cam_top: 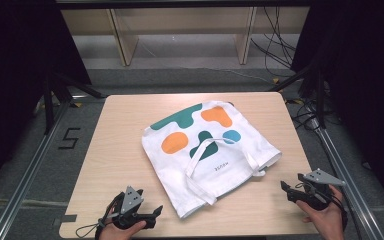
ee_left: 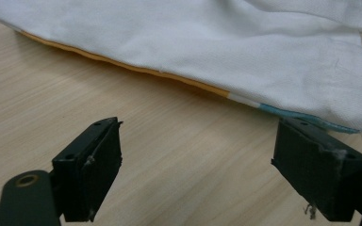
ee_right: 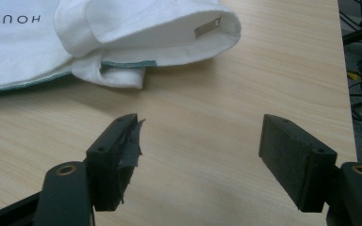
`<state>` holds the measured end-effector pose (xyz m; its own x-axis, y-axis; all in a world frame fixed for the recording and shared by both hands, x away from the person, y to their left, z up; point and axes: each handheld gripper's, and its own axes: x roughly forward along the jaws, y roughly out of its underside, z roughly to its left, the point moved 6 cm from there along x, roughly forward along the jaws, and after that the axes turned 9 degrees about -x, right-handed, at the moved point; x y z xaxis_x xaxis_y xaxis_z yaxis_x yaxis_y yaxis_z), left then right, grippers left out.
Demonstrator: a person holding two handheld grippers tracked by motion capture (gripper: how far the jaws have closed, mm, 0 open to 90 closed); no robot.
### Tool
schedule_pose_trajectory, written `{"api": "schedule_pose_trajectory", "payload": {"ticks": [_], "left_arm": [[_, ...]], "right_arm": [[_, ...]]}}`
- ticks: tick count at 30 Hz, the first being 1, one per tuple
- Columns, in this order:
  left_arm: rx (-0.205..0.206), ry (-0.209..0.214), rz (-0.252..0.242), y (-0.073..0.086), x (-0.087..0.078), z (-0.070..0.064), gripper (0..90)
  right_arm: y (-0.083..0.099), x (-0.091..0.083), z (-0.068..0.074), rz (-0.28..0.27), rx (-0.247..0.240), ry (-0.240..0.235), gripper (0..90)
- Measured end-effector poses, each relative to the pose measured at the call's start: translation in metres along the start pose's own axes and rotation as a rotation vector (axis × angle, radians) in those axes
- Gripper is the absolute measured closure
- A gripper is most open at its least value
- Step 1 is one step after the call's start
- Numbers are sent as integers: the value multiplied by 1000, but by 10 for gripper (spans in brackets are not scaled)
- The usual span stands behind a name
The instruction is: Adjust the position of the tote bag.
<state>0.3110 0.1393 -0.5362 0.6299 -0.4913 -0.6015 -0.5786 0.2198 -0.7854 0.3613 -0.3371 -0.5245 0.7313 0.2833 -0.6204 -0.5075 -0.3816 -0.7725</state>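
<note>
While agape — grippers [cam_top: 152, 214] beside tote bag [cam_top: 210, 152]

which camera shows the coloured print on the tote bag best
The high view: the whole tote bag lies flat there, its green, orange and blue print facing up. The left gripper view catches just thin orange and blue edging; the right gripper view shows lettering and a handle end.

one tote bag [cam_top: 207, 150], two grippers, one table [cam_top: 120, 150]

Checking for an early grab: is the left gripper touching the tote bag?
Apart. The left gripper view shows bare table between the open left gripper and the tote bag.
</note>
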Motion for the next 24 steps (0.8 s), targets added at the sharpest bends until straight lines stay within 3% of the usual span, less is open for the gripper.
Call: {"api": "schedule_pose_trajectory", "payload": {"ticks": [12,19,20,23,24], "left_arm": [[1,10,-18,-2,4,-10,154],[50,23,1,-2,9,-24,154],[32,33,-19,-3,10,-28,154],[62,38,-9,-4,12,-31,153],[31,46,-26,-4,14,-35,153]], "right_arm": [[0,2,1,8,-4,-4,299],[1,3,1,8,0,0,294],[1,3,2,8,3,-3,294],[1,3,2,9,7,-18,293],[1,3,2,9,7,-18,293]]}}
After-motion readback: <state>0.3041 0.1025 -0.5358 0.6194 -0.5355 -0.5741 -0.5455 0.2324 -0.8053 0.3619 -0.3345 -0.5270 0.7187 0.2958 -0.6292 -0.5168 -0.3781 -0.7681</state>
